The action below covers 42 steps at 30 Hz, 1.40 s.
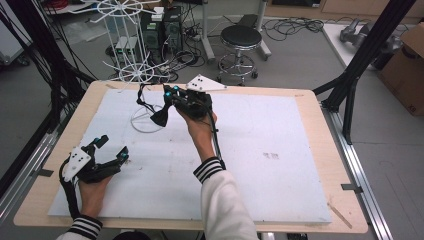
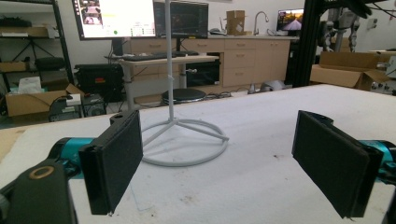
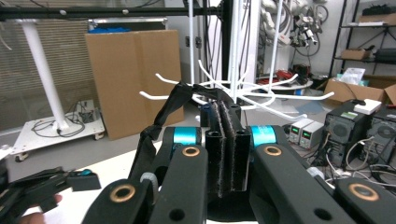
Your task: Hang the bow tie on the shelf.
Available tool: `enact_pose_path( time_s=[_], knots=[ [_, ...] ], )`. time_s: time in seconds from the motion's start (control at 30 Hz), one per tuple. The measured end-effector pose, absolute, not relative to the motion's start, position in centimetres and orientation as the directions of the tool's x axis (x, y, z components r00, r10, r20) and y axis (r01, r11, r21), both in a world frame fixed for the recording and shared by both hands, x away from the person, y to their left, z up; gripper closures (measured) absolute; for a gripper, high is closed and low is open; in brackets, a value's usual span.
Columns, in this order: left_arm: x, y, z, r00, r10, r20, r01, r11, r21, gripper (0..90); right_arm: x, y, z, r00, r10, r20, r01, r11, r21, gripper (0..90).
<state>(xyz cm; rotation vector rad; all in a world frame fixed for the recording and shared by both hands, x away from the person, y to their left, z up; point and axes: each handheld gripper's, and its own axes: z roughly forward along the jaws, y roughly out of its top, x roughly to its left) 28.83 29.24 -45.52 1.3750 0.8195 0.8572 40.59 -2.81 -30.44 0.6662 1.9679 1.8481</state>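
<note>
right tongs (image 3: 227,140) pinch a black strap (image 3: 161,121) beside the white rack (image 1: 134,75); left tongs (image 1: 111,148) spread

Rack (image 1: 131,65) at table (image 1: 310,107) back-left, stool (image 1: 240,45) behind

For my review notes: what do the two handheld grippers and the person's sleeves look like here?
Both grippers, left and right, are black linkage frames with teal joints, brass-ringed pivots and flat black padded jaws. Each carries a grey three-cornered plate on top and trails a black cable. The sleeves are white with black-and-white striped cuffs.
</note>
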Motion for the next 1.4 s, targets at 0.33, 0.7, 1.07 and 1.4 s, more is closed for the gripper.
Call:
enact_pose_path(
  time_s=[0.33,0.7,1.07,1.4],
  knots=[
    [28.8,29.3,-45.5,0.470,0.883,0.005,-0.033,0.012,0.999,16.6,42.4,-1.1,-31.2,-0.804,0.589,0.074,0.120,0.039,0.992,88.4],
    [28.8,29.3,-45.5,0.470,0.883,0.005,-0.032,0.011,0.999,16.6,43.4,-0.8,-32.3,-0.791,0.606,0.089,0.177,0.087,0.980,88.0],
    [28.8,29.3,-45.5,0.469,0.883,0.007,-0.031,0.009,0.999,16.6,43.2,-0.3,-32.4,-0.794,0.605,0.057,0.189,0.155,0.970,57.0],
    [28.8,29.2,-45.5,0.471,0.882,0.009,-0.037,0.010,0.999,16.4,41.3,-1.2,-31.8,-0.734,0.677,0.041,0.222,0.182,0.958,0.3]
  ],
)
